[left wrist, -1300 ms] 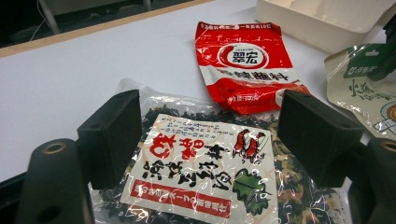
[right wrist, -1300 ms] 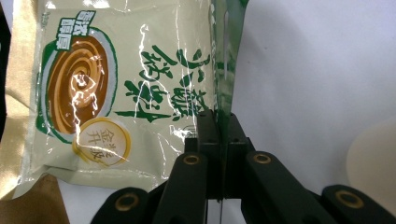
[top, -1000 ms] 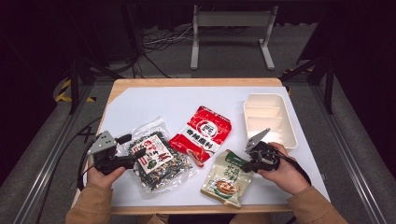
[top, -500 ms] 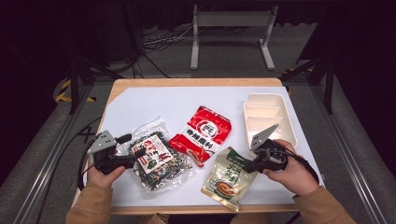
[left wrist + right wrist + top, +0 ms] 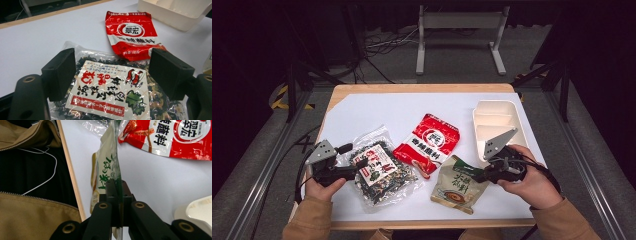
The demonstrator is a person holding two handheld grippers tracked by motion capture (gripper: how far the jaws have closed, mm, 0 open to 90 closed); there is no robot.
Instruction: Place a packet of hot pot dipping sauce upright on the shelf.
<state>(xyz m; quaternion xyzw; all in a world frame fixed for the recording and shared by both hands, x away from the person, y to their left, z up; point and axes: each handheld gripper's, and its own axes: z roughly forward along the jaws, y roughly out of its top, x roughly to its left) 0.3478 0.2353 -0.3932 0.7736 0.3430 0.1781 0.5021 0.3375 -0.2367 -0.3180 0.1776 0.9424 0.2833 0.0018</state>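
Raised since the earlier frame, the green pouch (image 5: 460, 184) is clamped at its top edge by the right claw (image 5: 482, 176), its lower end on the table (image 5: 377, 107). Just beside it lies the red packet (image 5: 428, 143); the white tray (image 5: 495, 123) is near. The left claw (image 5: 360, 165) is held released over the seaweed bag (image 5: 382, 172).

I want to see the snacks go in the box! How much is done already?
Nothing is in the white tray yet. The right gripper is shut on the edge of the green pouch, tipping it up. The left gripper is open over the clear seaweed bag, not pinching it. The red pouch lies untouched. So probably all three packs are left to move.
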